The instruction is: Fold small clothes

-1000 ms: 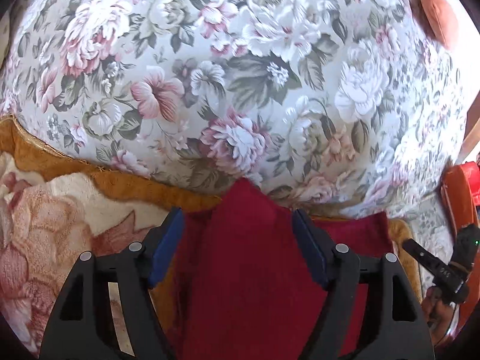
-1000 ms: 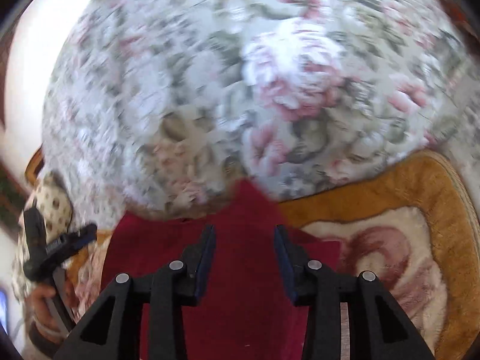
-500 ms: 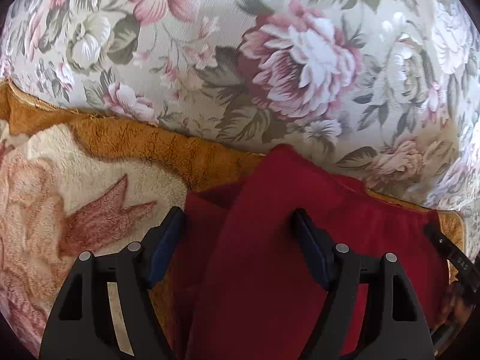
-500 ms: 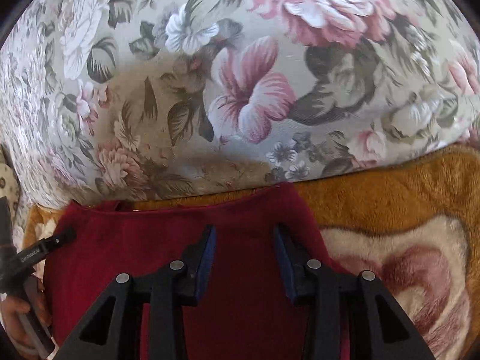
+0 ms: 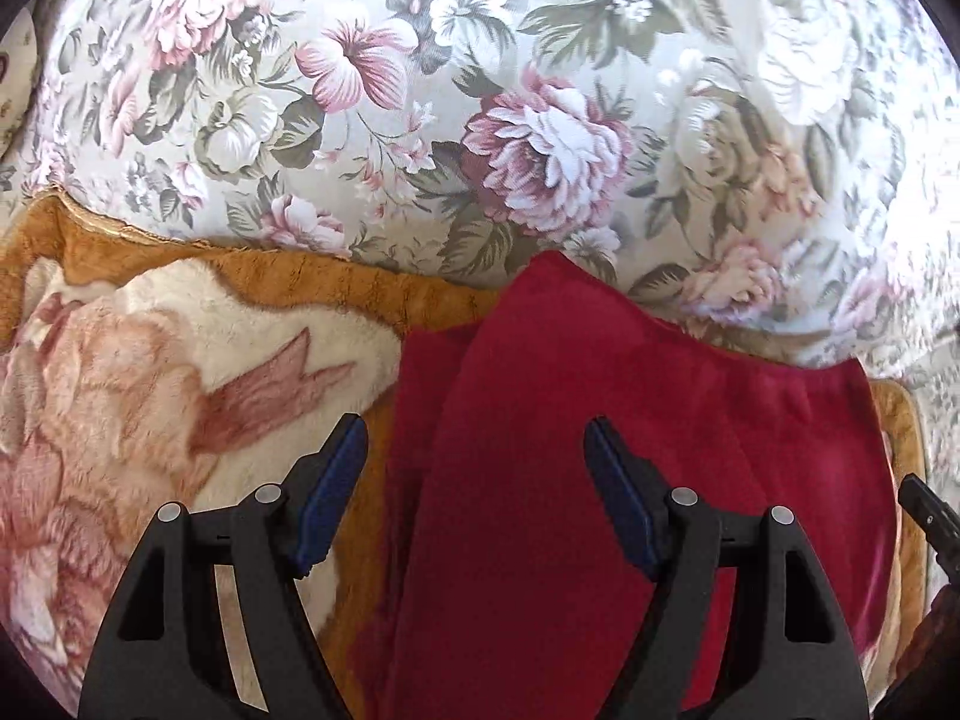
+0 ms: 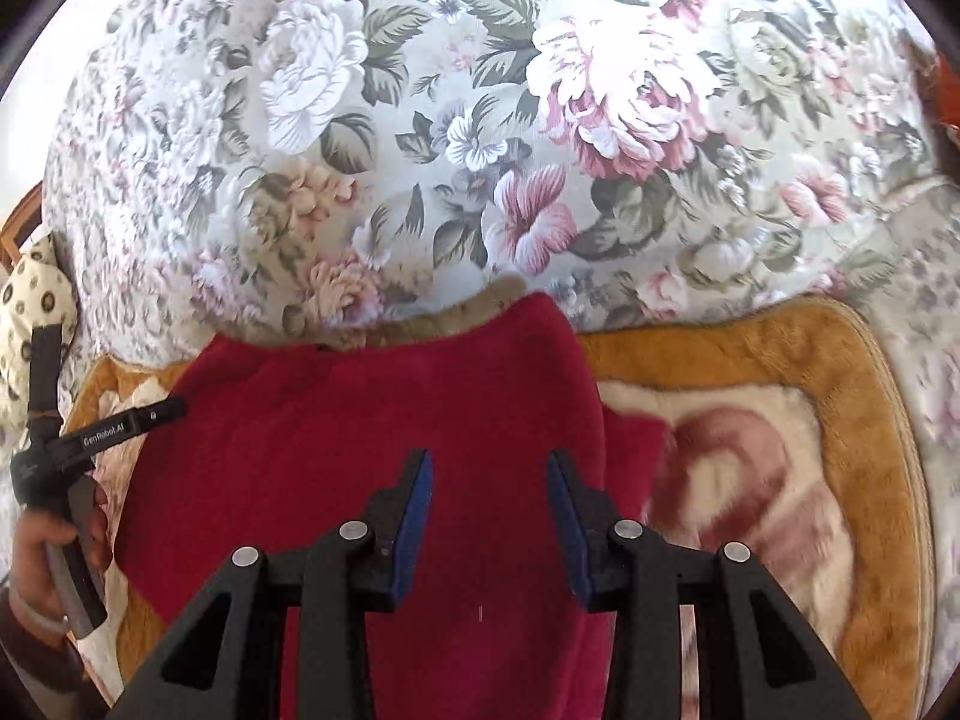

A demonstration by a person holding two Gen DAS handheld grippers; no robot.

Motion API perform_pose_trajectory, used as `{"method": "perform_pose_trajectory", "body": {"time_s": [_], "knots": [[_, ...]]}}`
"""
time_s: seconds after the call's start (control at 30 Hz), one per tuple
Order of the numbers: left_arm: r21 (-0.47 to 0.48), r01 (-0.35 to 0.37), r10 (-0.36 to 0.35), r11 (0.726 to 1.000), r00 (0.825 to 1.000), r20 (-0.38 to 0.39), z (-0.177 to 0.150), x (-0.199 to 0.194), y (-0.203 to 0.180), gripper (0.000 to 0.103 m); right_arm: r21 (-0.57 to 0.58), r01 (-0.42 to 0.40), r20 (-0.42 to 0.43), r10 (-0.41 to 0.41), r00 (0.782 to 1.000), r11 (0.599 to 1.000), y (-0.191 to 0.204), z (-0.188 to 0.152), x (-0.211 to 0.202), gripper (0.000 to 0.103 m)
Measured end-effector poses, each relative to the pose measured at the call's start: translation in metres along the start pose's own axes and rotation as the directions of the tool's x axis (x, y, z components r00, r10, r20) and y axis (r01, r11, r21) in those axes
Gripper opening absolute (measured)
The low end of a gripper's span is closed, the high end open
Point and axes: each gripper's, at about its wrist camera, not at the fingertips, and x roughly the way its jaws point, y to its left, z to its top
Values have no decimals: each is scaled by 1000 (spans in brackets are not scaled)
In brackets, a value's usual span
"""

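A dark red fleece garment (image 5: 600,450) lies folded over on a plush orange and cream blanket (image 5: 180,372). It also shows in the right wrist view (image 6: 360,450). My left gripper (image 5: 474,450) is open, its blue pads spread wide above the garment's left part, holding nothing. My right gripper (image 6: 489,480) is open too, its pads apart over the garment's right part, holding nothing. The garment's top layer peaks at the far edge in both views.
A floral cushion (image 5: 480,120) rises right behind the blanket and also shows in the right wrist view (image 6: 480,150). The blanket's orange border (image 6: 840,372) runs along the right. The other hand-held gripper (image 6: 72,438) shows at the left edge.
Both grippers have drawn back and up from the cushion, so more of the red garment and blanket shows. Both stayed open.
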Motion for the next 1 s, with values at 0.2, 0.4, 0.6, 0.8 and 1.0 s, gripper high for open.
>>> {"method": "perform_pose_trajectory", "body": {"time_s": [0.2,0.4,0.6,0.8,1.0], "knots": [[17,-4,3,1000,1000,6,-33,-15,6,74,27,19,-14,-19,1000,999,-10,-27,-6,38],[2,-19,19,1000,996,-87,-52,1,4,74,54,84,-89,-79,993,995,-22,-34,21,38],[-32,-2,0,999,997,-73,-63,-12,13,74,82,51,-36,-48,998,995,-22,-33,-7,38],[-73,4,-9,997,998,-62,-73,-24,25,74,65,73,-33,-71,997,995,-21,-46,-12,39],[-128,78,-87,989,994,-65,-86,-32,42,75,167,-16,-65,28,997,986,-36,-63,-5,43]]}}
